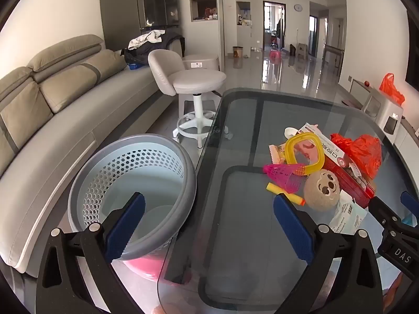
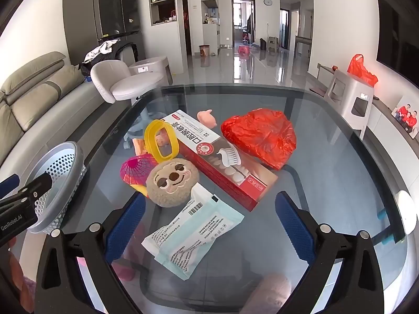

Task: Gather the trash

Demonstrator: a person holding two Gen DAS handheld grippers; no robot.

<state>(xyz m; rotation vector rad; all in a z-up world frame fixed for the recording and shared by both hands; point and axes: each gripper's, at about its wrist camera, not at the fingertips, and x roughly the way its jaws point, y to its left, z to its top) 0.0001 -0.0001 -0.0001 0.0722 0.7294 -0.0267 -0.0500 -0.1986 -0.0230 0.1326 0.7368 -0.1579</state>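
Glass table (image 1: 235,136) holds the trash pile; your left gripper (image 1: 209,225) is spread wide, empty, straddling the grey bin (image 1: 131,157) rim and table edge. Right wrist view: right gripper (image 2: 209,225) also spread, empty, hovering over the pale-blue packet (image 2: 193,235), beside the plush ball (image 2: 171,181) and red box (image 2: 222,162).

The glass table (image 2: 327,157) carries a toothpaste box (image 2: 222,167), red bag (image 2: 262,136) and wipes packet (image 2: 193,238).
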